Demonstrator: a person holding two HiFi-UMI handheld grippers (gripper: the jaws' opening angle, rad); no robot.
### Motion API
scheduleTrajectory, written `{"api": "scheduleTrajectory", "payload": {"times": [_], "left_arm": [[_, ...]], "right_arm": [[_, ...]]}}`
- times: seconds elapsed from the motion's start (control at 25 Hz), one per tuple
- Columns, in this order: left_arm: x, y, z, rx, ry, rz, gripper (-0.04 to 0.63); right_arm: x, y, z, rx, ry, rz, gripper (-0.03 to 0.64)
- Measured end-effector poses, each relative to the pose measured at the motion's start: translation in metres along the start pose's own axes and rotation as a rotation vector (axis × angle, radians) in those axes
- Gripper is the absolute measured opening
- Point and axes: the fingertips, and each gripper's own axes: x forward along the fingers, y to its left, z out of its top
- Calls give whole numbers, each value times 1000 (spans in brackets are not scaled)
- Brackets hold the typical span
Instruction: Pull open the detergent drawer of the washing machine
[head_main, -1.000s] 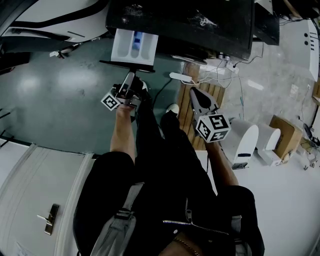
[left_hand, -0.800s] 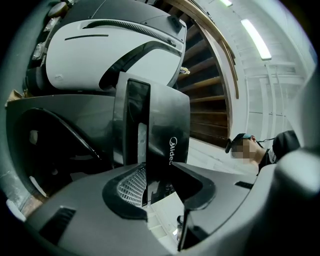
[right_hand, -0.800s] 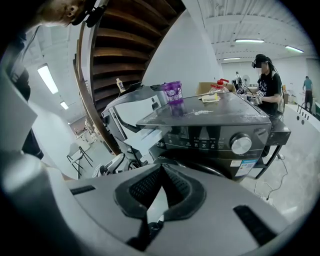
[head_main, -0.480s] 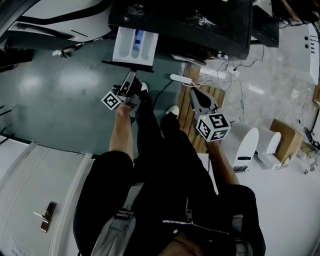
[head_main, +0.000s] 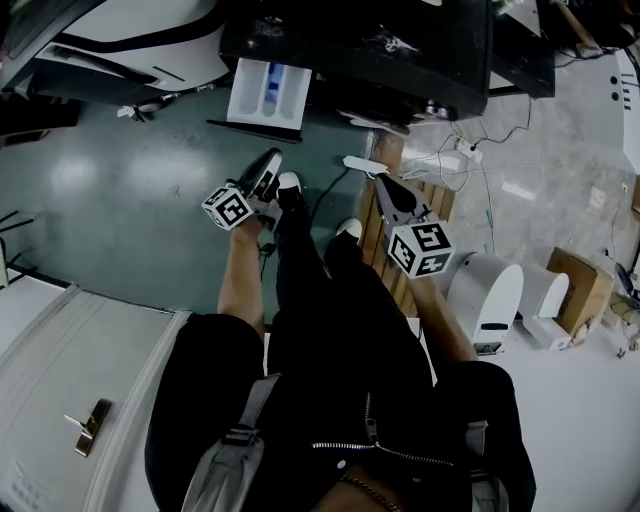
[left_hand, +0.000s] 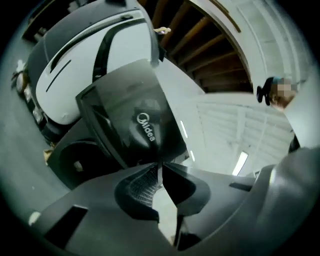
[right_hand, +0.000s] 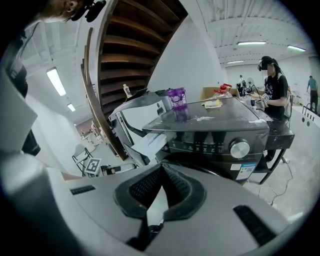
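Observation:
The dark washing machine (head_main: 370, 45) stands at the top of the head view. Its white detergent drawer (head_main: 266, 90), with a blue compartment, is pulled out toward me. My left gripper (head_main: 272, 158) hangs a short way in front of the drawer's dark front panel (left_hand: 132, 120) and does not touch it. Its jaws are closing and the tips (left_hand: 160, 167) nearly meet, with nothing between them. My right gripper (head_main: 381, 181) is held to the right of the drawer, shut and empty, facing the machine's control panel (right_hand: 215, 142) and the pulled-out drawer (right_hand: 149, 142).
A purple cup (right_hand: 176, 97) stands on the machine's lid. A white appliance (head_main: 130, 35) is at the left. A power strip (head_main: 365, 163), cables and a wooden pallet (head_main: 375, 215) lie on the floor. White bins (head_main: 490, 290) and a cardboard box (head_main: 575, 280) stand at the right.
My left gripper has drawn back from the drawer's front panel, rolled, and narrowed its jaws. The drawer stays pulled out. The right gripper has hardly moved.

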Motion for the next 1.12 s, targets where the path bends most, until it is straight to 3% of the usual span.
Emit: {"api": "scheduleTrajectory", "payload": {"times": [0.16, 0.44, 0.72, 0.92, 1.12], "left_arm": [[2, -25, -4, 239, 102, 119, 32], [1, -79, -7, 549, 183, 311, 28], [2, -147, 3, 700, 140, 328, 28], [6, -193, 26, 795, 70, 360, 28], [6, -242, 52, 888, 5, 344, 26]], "right_arm": [[-2, -1, 8, -23, -35, 12, 6], [-14, -4, 34, -82, -97, 39, 5], [-42, -12, 74, -141, -201, 49, 5], [-68, -13, 111, -196, -297, 45, 5], [-94, -10, 144, -245, -392, 43, 5]]}}
